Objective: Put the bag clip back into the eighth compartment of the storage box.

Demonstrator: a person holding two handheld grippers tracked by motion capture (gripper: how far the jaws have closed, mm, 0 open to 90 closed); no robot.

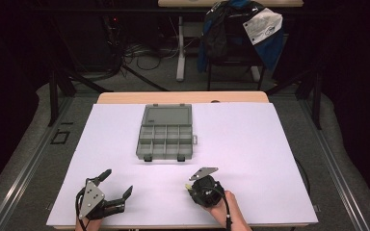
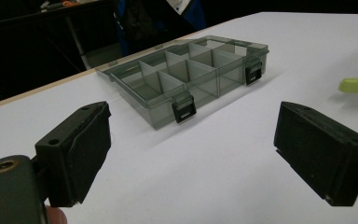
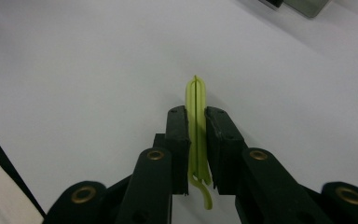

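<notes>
Yellow-green plastic strip (image 3: 196,126) clamped edge-on between pads of right gripper (image 3: 196,119), jaws pressed tight on it. Strip tip pokes out past the fingertips, other end curls down behind pads. In high view right gripper (image 1: 189,186) sits low over white tabletop (image 1: 270,159), near front edge, right of centre; hand (image 1: 224,207) behind it, cable trailing back. A bit of the yellow-green shows at its tip there.

Left gripper (image 1: 118,181) at front left, jaws spread wide, nothing between them; pads (image 2: 91,149) hang just above the table, w/ bare white sheet between. Grey plate on top of it.

Grey see-through organiser box (image 1: 166,132) further back, mid-table, well apart from both grippers. Lid open & lying flat behind, compartments look empty, two black latches on near side. From left gripper view box (image 2: 191,77) lies ahead, strip end (image 2: 354,84) at right edge.

Beyond table: chair w/ jacket (image 1: 236,33), cables on floor
</notes>
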